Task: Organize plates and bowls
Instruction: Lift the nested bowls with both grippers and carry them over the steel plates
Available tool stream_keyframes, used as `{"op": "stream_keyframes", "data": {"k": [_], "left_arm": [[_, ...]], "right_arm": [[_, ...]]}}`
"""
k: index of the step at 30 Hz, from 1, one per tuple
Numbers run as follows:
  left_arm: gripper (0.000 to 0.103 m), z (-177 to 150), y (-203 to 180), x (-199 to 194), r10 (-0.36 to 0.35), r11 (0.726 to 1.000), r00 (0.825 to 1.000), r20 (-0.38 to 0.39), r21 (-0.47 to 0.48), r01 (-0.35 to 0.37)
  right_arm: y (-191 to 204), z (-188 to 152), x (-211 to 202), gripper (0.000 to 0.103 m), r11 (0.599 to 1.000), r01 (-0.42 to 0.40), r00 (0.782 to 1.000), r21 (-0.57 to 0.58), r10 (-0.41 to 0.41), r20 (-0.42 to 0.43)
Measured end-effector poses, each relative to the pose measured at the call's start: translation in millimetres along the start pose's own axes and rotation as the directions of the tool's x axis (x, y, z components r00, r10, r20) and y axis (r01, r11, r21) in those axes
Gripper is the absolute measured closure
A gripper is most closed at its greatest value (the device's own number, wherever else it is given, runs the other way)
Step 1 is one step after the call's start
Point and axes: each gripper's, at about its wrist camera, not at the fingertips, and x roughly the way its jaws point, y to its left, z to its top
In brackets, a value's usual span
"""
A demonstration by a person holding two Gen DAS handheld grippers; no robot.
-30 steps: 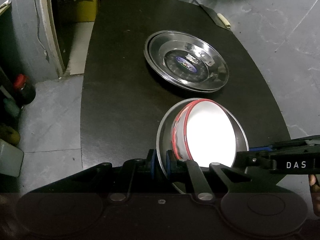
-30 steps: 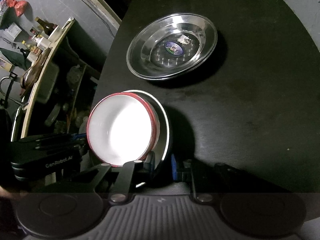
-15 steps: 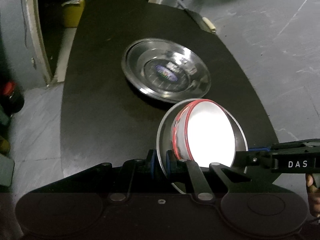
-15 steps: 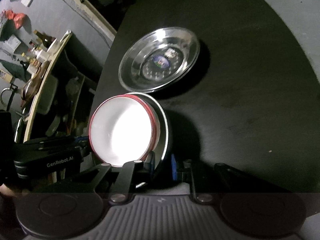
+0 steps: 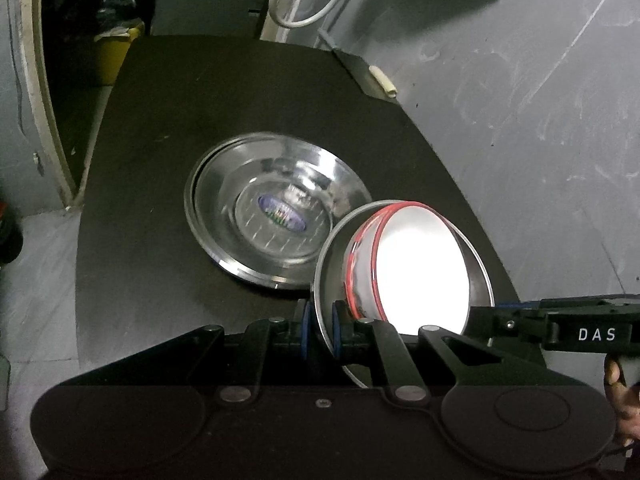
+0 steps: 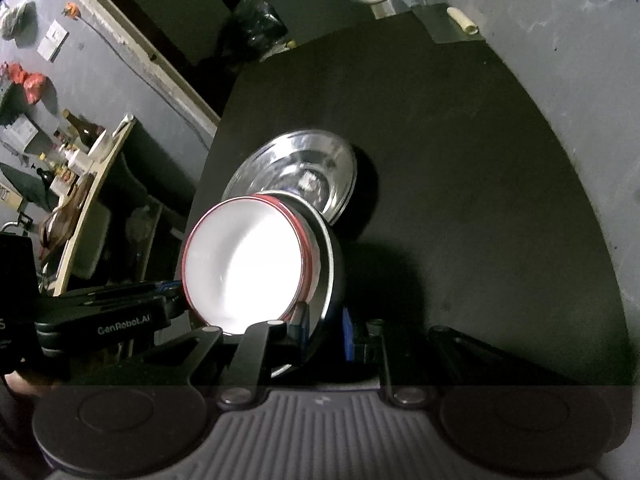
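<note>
Both grippers hold one steel bowl [image 5: 326, 276] by opposite rim edges, lifted above the black table [image 5: 160, 160]. A white bowl with a red rim [image 5: 420, 276] sits inside it. My left gripper [image 5: 320, 330] is shut on the steel bowl's left rim. My right gripper [image 6: 326, 332] is shut on its right rim [image 6: 330, 264]; the white bowl [image 6: 244, 268] shows there too. A stack of steel plates [image 5: 272, 212] lies on the table just beyond the bowls, also in the right wrist view [image 6: 316, 164].
The table's far right corner carries a flat dark piece with a pale roll [image 5: 382, 80]. A white cable [image 5: 304, 0] hangs behind the table. A yellow bin [image 5: 116, 52] stands at the far left. Shelves with bottles [image 6: 76, 140] stand to the left.
Both grippers have carried the nested bowls forward toward the plate stack and higher; the bowls now overlap the stack's near edge in view. The grips are unchanged.
</note>
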Motion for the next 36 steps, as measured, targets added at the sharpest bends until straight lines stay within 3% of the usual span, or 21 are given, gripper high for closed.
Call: {"op": "stream_keyframes", "data": {"k": [22,36], "left_arm": [[0.095,57,19,24,0.046,0.995,0.995,0.085,-0.097,-0.037],[0.095,67,35,36,0.105,0.984,0.991,0.083,-0.152,-0.092]], "right_arm": [[4,68,29,0.082,0.995,-0.025,0.999,-0.097,0.022,-0.027],[14,88,54,0.082,0.988,-0.058,0.997,-0.14,0.05,-0.062]]}}
